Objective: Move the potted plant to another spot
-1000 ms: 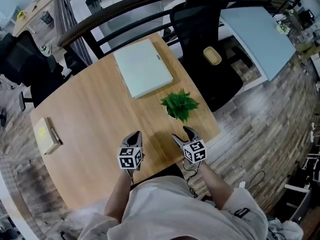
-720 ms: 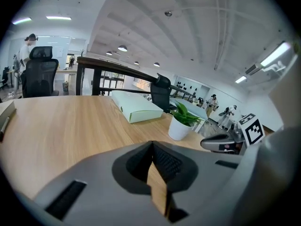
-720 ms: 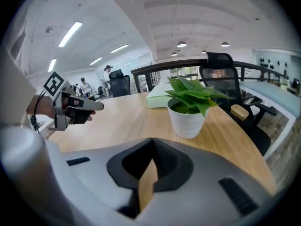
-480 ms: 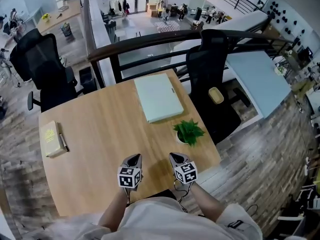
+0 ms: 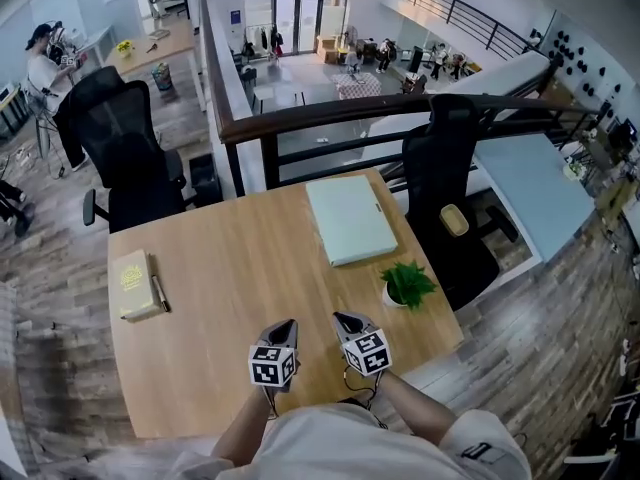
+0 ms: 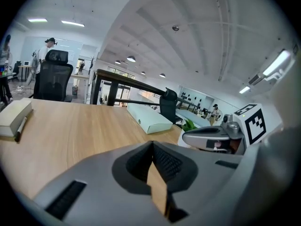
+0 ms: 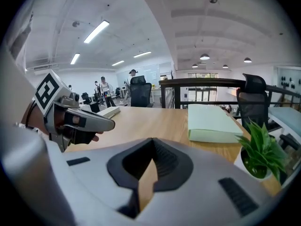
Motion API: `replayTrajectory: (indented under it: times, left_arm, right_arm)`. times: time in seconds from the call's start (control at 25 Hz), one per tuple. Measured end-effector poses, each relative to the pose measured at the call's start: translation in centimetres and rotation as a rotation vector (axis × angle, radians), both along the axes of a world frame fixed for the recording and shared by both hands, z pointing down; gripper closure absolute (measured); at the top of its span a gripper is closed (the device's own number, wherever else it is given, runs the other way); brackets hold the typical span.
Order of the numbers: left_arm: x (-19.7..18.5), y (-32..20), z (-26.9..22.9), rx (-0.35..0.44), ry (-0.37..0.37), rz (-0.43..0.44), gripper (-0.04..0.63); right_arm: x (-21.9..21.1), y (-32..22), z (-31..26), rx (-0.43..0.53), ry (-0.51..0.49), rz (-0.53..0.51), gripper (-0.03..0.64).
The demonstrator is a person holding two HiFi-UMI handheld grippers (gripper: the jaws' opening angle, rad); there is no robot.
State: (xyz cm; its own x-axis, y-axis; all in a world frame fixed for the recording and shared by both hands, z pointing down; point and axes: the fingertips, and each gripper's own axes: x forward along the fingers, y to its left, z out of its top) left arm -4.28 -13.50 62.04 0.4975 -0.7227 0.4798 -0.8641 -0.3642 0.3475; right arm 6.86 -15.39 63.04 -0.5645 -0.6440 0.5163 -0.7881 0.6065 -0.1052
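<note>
The potted plant (image 5: 407,284), green leaves in a small white pot, stands on the wooden table (image 5: 220,298) near its right edge, with nothing holding it. It also shows at the right of the right gripper view, the plant (image 7: 261,149) clear of the jaws. My right gripper (image 5: 343,319) hovers over the table's near edge, left of the plant and apart from it, shut and empty. My left gripper (image 5: 287,325) is beside it, also shut with nothing between its jaws. In the left gripper view the left gripper (image 6: 151,144) points across bare tabletop.
A flat pale green box (image 5: 350,218) lies behind the plant. A yellowish notebook (image 5: 133,283) with a pen (image 5: 158,292) sits at the table's left. Black office chairs (image 5: 445,208) (image 5: 125,158) stand at the right and far left, a dark railing (image 5: 380,108) behind the table.
Both grippers have drawn back from the plant toward the near table edge and risen. The right gripper, close to the pot before, is now apart from it. The plant stays on the table.
</note>
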Motion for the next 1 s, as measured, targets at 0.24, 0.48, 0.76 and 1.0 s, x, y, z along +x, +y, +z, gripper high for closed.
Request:
replayTrajectory:
  times: [0.24, 0.48, 0.76, 1.0]
  left_arm:
    - [-2.2, -0.1, -2.2, 0.051, 0.004, -0.038, 0.583]
    - [-4.2, -0.4, -3.9, 0.101, -0.024, -0.069, 0.583]
    - [-4.3, -0.9, -6.8, 0.154, -0.001, -0.094, 0.583]
    - [-3.7, -1.5, -10.5, 0.229, 0.023, -0.100, 0.583]
  right_arm:
    - [-2.8, -0.9, -3.8, 0.066, -0.023, -0.035, 0.614]
    - [-3.5, -2.2, -6.4, 0.131, -0.027, -0.008, 0.614]
    - [-2.9, -3.1, -10.2, 0.204, -0.062, 0.020, 0.614]
    - [-1.9, -3.4, -13.3, 0.266, -0.107, 0.049, 0.614]
